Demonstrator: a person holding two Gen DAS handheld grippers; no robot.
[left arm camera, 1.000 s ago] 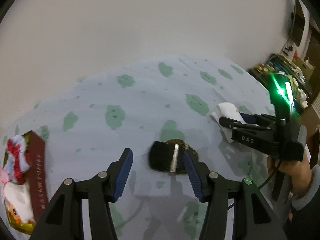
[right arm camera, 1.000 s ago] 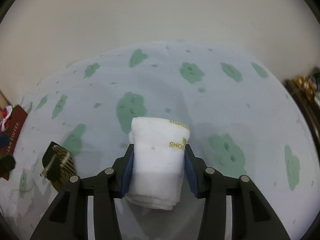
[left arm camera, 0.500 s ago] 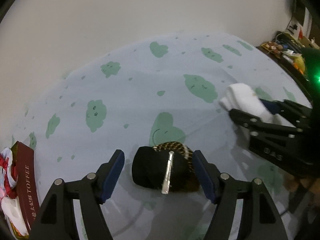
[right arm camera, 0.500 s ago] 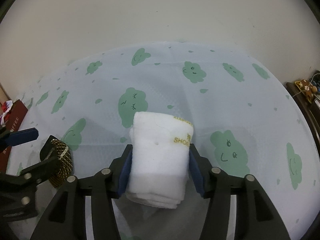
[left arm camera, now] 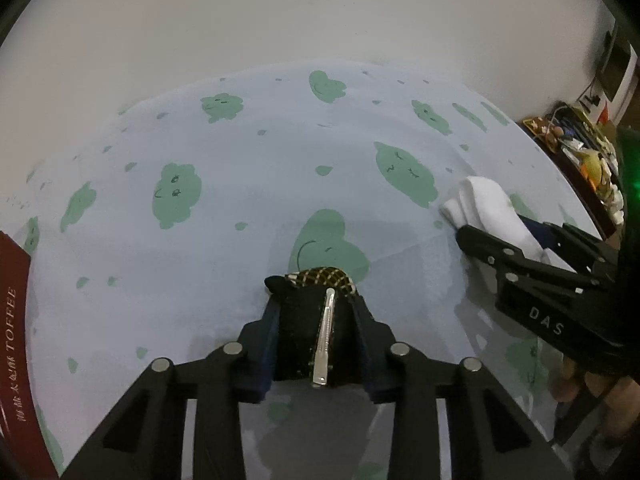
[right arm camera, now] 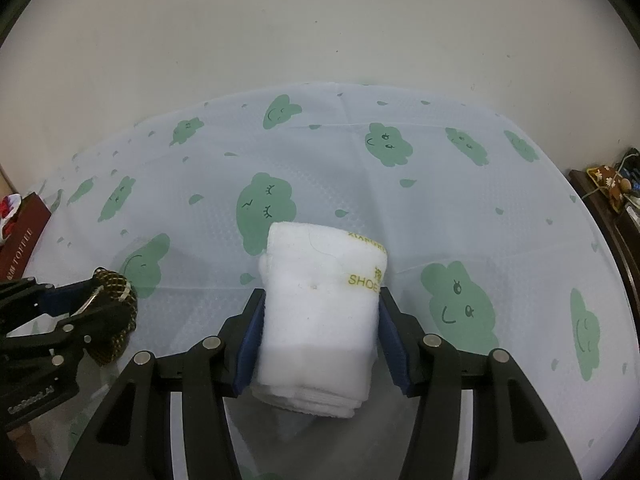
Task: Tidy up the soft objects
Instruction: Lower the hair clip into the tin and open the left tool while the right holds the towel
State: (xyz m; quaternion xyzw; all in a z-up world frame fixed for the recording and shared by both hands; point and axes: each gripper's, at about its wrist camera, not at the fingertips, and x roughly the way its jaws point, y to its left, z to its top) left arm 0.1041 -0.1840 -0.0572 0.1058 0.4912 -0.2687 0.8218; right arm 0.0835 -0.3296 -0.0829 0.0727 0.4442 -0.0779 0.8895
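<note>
Both grippers are loaded right now. In the left wrist view, low centre, the left gripper (left arm camera: pixel 316 334) has just closed its jaws, and they sit narrow, pinching the black hair clip (left arm camera: pixel 316 320), its silver bar running up the middle and its gold mesh poking out past the tips. It lies on the cloud-print cloth (left arm camera: pixel 240 184).

In the right wrist view, the right gripper (right arm camera: pixel 320 336) clamps the rolled white towel (right arm camera: pixel 320 300) at mid width, dead centre of the frame; its jaws have eased a touch wider over the last second, though the pads press both sides of the roll.

How far along? Both grabs look made, but neither item seems to have gone anywhere. The likely home is the red box (left arm camera: pixel 12 344) at the left edge, well apart from both, with red-and-white soft things showing in it at the far left of the right wrist view. My read: carrying and dropping off are both left.
</note>
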